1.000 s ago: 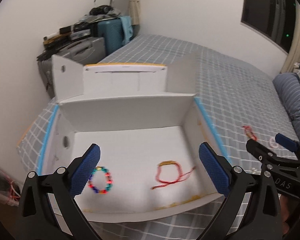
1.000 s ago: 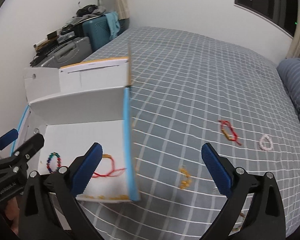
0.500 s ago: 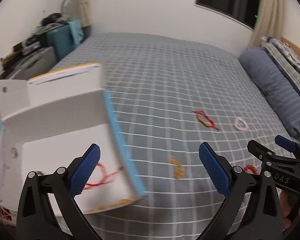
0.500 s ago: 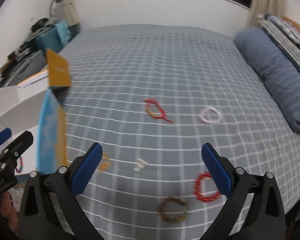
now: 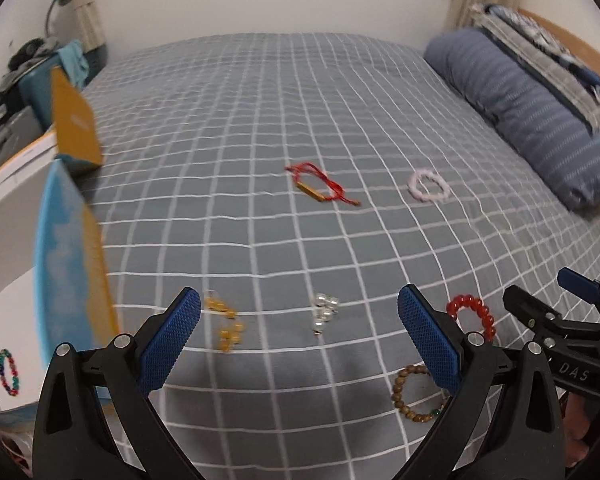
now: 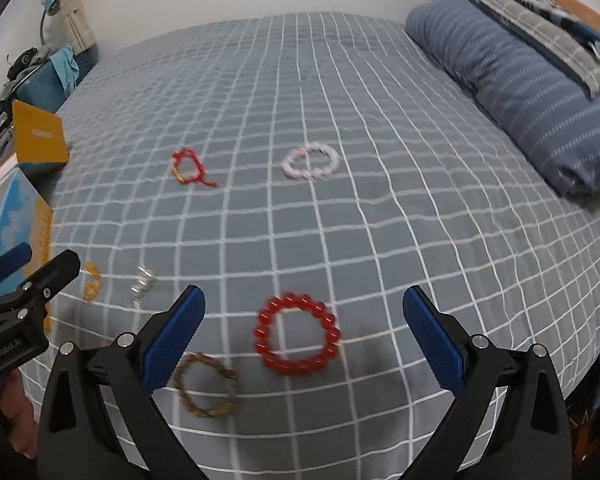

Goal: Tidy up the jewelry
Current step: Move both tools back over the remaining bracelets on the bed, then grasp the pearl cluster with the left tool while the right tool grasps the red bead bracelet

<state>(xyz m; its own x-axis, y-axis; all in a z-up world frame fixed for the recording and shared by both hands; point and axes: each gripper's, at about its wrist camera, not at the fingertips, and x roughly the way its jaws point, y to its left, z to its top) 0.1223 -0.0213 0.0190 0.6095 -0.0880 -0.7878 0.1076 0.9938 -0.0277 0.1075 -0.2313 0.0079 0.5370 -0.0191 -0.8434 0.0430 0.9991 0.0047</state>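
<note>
Both empty grippers gape wide above the bedspread (image 6: 380, 208): right gripper (image 6: 304, 330) over the red bead bracelet (image 6: 297, 335), left gripper (image 5: 299, 334) beside it.

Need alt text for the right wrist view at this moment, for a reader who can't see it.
The open right gripper hovers over a grey checked bedspread, framing a red beaded bracelet. A brown wooden-bead bracelet lies left of it; a pale pink bead bracelet and a red cord bracelet lie farther away.

**Hidden, cropped and blurred parts**

The white box (image 5: 8, 240) is cut off by the left edge. The right finger (image 5: 428, 338) hides part of the brown bead bracelet (image 5: 410, 400). The gold pieces (image 5: 226, 322) and silver piece (image 5: 324, 310) are blurred beyond identifying.
</note>
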